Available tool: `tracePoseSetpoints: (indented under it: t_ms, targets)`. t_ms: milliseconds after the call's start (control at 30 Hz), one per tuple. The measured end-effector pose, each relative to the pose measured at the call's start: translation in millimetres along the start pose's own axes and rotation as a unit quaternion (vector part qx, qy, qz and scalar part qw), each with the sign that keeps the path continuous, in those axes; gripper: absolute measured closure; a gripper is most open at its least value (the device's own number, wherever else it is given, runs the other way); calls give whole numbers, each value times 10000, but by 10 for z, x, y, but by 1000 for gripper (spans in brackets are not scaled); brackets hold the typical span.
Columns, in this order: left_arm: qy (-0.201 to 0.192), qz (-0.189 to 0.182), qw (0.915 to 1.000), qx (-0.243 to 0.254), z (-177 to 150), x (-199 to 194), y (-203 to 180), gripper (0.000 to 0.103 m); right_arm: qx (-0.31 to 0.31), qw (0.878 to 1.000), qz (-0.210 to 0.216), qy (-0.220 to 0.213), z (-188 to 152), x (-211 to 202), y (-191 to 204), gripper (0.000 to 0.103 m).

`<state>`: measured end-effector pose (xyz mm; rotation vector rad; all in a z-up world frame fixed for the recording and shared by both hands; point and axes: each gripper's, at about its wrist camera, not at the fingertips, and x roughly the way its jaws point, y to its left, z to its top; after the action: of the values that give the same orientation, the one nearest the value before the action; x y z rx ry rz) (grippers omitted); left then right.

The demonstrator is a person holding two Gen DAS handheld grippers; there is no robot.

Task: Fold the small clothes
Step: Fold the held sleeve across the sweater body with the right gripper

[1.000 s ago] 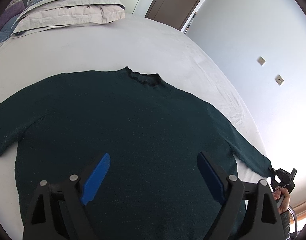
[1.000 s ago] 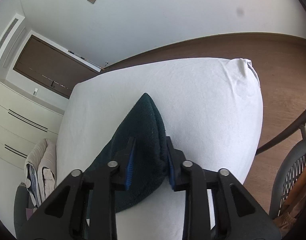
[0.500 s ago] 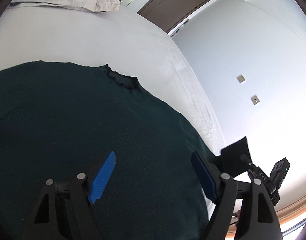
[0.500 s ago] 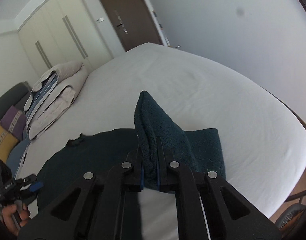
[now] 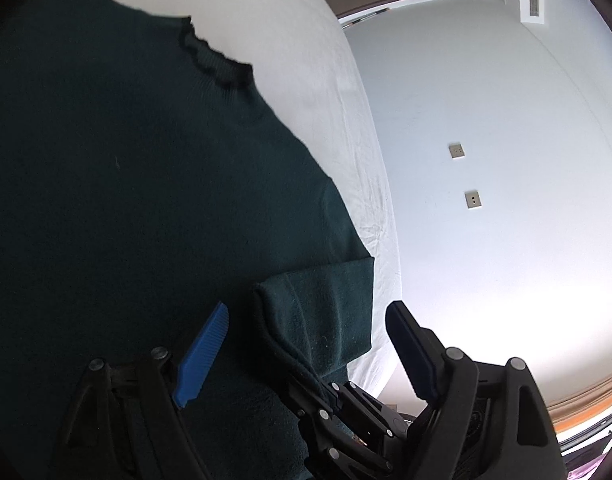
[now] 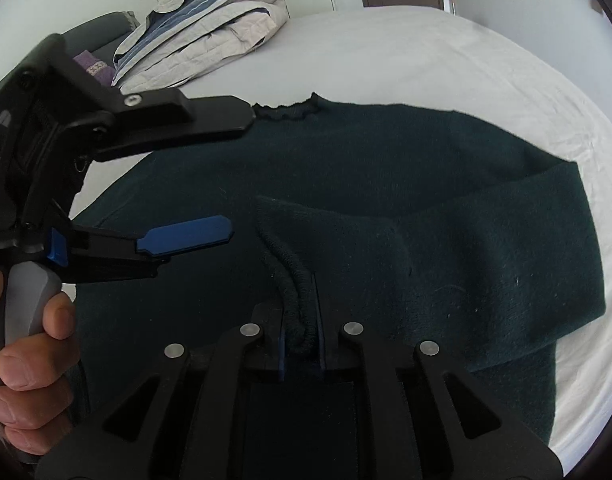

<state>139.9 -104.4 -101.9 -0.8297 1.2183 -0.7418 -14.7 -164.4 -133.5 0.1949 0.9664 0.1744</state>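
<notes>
Through the left wrist view, we are holding the left gripper with jaws spread wide above the dark green sweater lying on the white bed. Its jaws have just been closing slightly, then reopening, pressing on nothing, though the folded-in sleeve cuff lies between them.

Through the right wrist view, we are pinching the right gripper tight on that cuff, the sleeve lying across the sweater's body.

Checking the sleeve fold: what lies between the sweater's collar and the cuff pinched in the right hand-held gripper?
Only the sweater's own dark chest; nothing else lies between collar and cuff, per the right wrist view.
</notes>
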Motion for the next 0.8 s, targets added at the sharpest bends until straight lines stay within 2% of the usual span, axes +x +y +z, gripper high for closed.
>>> tracePoseSetpoints:
  t_ms: [133, 200, 300, 367, 433, 500, 567, 633, 667, 800]
  targets:
    - [172, 72, 9997, -147, -43, 228, 91, 24, 130, 9998, 122, 27, -93, 83, 27, 84]
    - [251, 80, 9996, -141, -75, 327, 65, 37, 178, 9997, 130, 40, -133, 132, 33, 84]
    - [308, 210, 9993, -77, -72, 451, -5, 84, 269, 9995, 162, 49, -103, 191, 46, 84]
    - [246, 276, 9993, 36, -27, 429, -75, 90, 381, 9990, 218, -61, -107, 128, -36, 84]
    - [111, 367, 9990, 208, 47, 330, -143, 94, 594, 9974, 316, -252, -93, -164, -323, 84]
    - [-70, 379, 9987, 318, 144, 173, -201, 94, 961, 9933, 423, -491, -54, -223, -474, 73]
    - [-301, 435, 9972, 520, 246, -6, -300, 94, 1546, 9833, 555, -780, -18, -310, -707, 36]
    - [-547, 503, 9945, 743, 355, -181, -408, 94, 2141, 9688, 835, -932, -4, -274, -921, 30]
    - [-673, 555, 9927, 836, 412, -266, -446, 94, 2455, 9600, 1015, -883, 274, -276, -1182, 30]
    - [-1087, 730, 9865, 981, 636, -553, -424, 94, 3559, 9139, 1767, -828, 330, -73, -1544, 30]
